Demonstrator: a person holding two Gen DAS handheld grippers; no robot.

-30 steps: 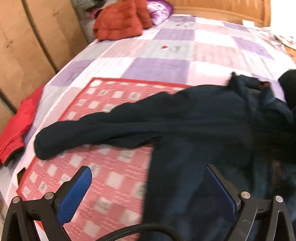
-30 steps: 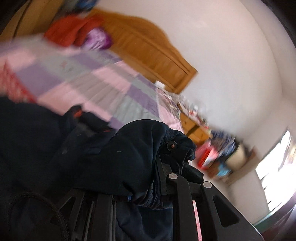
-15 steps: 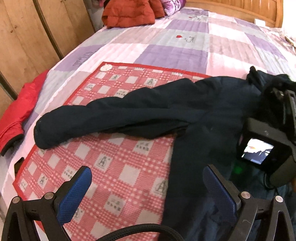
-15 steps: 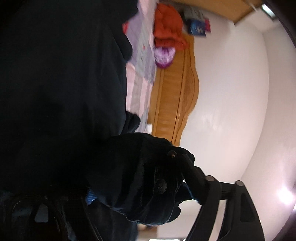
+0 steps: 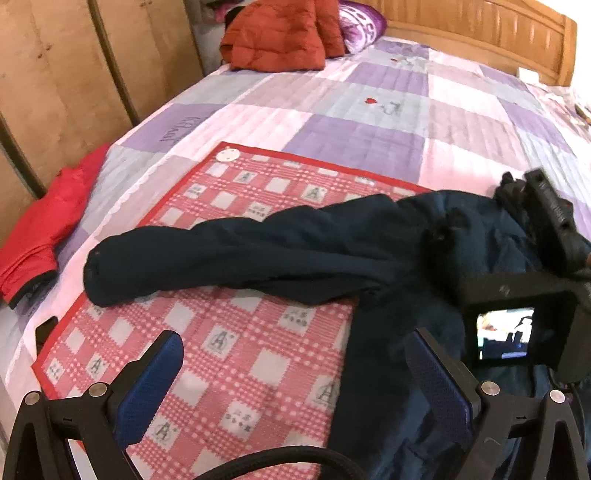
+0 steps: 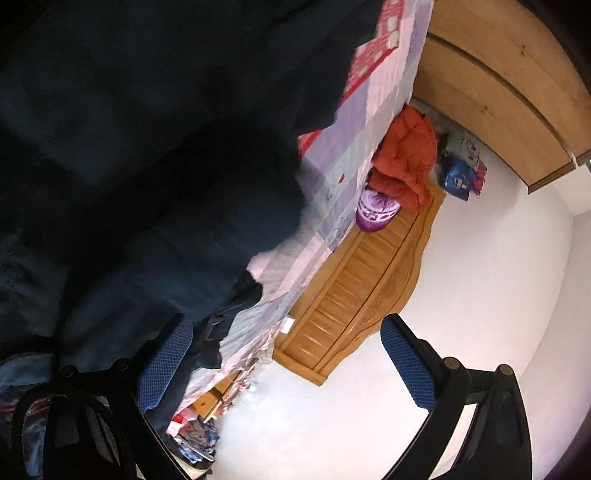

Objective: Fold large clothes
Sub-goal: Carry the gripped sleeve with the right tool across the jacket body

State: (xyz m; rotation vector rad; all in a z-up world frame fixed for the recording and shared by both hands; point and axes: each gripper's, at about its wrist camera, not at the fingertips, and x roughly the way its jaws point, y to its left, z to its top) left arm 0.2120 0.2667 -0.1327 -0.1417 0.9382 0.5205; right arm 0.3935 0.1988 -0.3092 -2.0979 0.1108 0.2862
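A dark navy jacket [image 5: 388,251] lies on a red checked mat [image 5: 236,369] on the bed, one sleeve [image 5: 192,258] stretched out to the left. My left gripper [image 5: 295,373] hovers open above the mat and the jacket's lower body, with nothing between its blue pads [image 5: 151,373]. The right gripper's camera screen [image 5: 506,332] shows at the jacket's right side. In the right wrist view, rolled on its side, the right gripper [image 6: 286,363] has its jaws opening wide. Nothing is between them, and the jacket [image 6: 147,147] lies beside one pad [image 6: 166,363].
An orange-red padded coat [image 5: 277,40] and a purple pillow [image 5: 362,18] lie by the wooden headboard [image 5: 480,26]. A red garment [image 5: 40,229] hangs off the bed's left edge beside a wooden wardrobe [image 5: 74,74]. A purple patchwork quilt [image 5: 369,110] covers the bed.
The right gripper, earlier shut on a bunched fold of the jacket, has rolled onto its side, come down and let the fold go. The left gripper drifted along the bed, still open.
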